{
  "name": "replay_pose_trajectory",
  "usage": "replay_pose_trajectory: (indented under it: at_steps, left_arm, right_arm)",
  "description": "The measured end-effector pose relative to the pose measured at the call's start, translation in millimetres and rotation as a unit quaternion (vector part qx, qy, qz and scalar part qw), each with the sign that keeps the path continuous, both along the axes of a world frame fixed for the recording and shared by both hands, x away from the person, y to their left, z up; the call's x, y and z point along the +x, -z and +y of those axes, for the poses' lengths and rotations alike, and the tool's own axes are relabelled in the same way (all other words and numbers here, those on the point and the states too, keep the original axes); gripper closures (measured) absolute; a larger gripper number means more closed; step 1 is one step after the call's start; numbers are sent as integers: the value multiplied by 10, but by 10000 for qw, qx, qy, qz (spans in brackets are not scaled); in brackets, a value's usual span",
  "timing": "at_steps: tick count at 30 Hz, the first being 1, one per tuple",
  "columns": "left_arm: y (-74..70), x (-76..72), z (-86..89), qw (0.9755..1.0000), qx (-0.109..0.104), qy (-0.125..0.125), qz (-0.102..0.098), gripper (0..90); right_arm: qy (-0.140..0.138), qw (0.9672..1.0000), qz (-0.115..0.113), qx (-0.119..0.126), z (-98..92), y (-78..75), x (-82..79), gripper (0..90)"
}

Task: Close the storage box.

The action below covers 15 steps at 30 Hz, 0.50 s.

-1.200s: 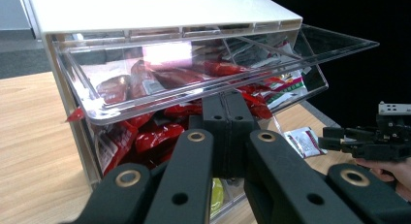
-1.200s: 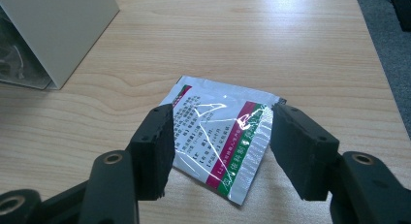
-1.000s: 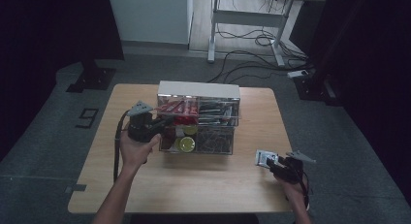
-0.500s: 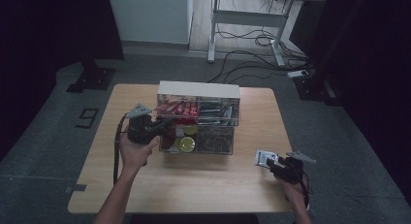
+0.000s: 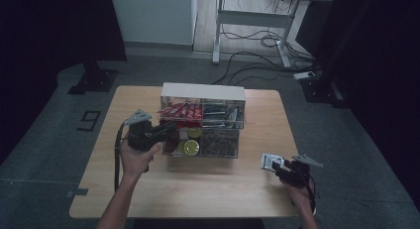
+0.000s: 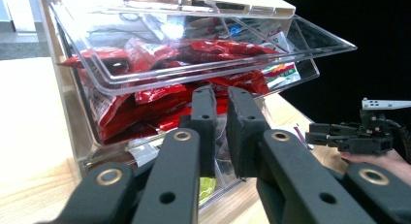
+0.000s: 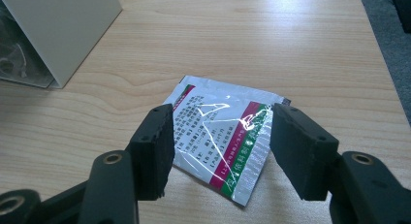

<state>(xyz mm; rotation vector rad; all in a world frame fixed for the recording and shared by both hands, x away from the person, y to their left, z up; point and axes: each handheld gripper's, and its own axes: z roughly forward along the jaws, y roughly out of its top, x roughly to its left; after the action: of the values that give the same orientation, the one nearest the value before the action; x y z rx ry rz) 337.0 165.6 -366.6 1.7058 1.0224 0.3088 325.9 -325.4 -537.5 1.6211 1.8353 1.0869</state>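
Clear acrylic makes up the drawer organiser at the middle of the wooden table in the high view. One tilted drawer juts out at the top of the left gripper view, its front lip a hard transparent edge above the red snack packets stacked in the bin below.

Left gripper sits at centre left of the high view, its tips at the organiser's left front, close against the drawer fronts. In its own view the two black jaws stand nearly together with a slim gap showing between the pads; they have just been opening a little, and nothing is pinched between them. Room there is tight: drawer lip above, packets straight ahead.

Right gripper lies at the lower right of the high view, near the table's right edge and front edge, well apart from the organiser. In its own view the jaws are spread wide, one on each side of a flat foil sachet with red and green stripes that lies on the bare wood; the pads do not press it. Open tabletop stretches across the upper half of that frame, with the organiser's pale side wall at upper left.
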Motion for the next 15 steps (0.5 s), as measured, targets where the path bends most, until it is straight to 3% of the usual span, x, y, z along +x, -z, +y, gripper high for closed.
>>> replay_pose_trajectory:
  at_steps: [8, 15]
  left_arm:
    - [63, -62, 30, 9998, 169, -95, -104, 735]
    - [116, -180, 26, 9980, 447, -113, -422, 645]
  right_arm:
    - [-18, 10000, -67, 5, 12, -23, -15, 410]
    - [-56, 9999, -120, 2, 38, -44, -27, 410]
